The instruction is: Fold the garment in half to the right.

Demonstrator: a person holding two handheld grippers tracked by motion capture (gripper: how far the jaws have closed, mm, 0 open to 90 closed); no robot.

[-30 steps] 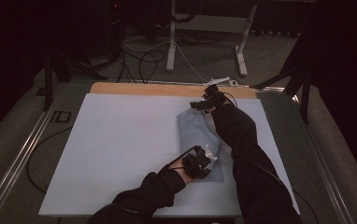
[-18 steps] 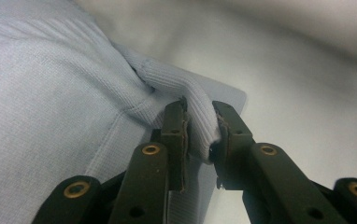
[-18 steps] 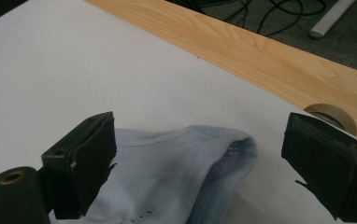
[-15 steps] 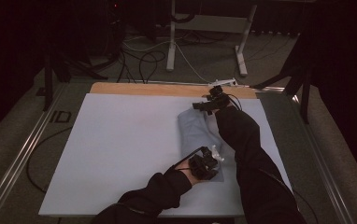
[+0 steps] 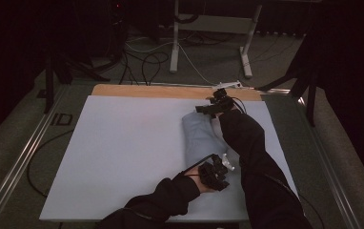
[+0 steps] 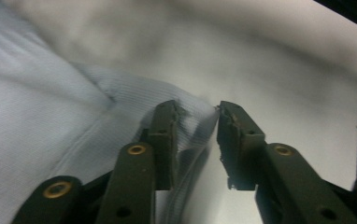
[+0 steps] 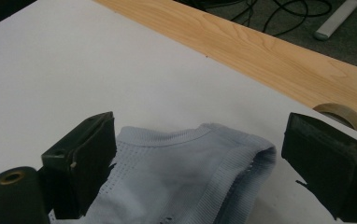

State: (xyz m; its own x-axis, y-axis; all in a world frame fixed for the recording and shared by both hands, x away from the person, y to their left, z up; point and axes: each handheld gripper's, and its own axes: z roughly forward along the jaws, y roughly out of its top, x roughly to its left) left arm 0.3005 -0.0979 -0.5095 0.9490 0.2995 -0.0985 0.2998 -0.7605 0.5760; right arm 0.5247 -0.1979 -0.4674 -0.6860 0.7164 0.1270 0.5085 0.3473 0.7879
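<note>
Garment (image 7: 186, 172) between open jaws, both grippers

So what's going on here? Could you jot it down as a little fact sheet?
work: handling a folded garment
garment: pale blue knit, on the white table
left gripper: at the garment's near corner, jaws just been opening, a fold of cloth between them, no longer pinched
right gripper: at the far end, jaws wide open, ribbed hem between them, untouched
table edge: bare wood strip at the far side
</note>
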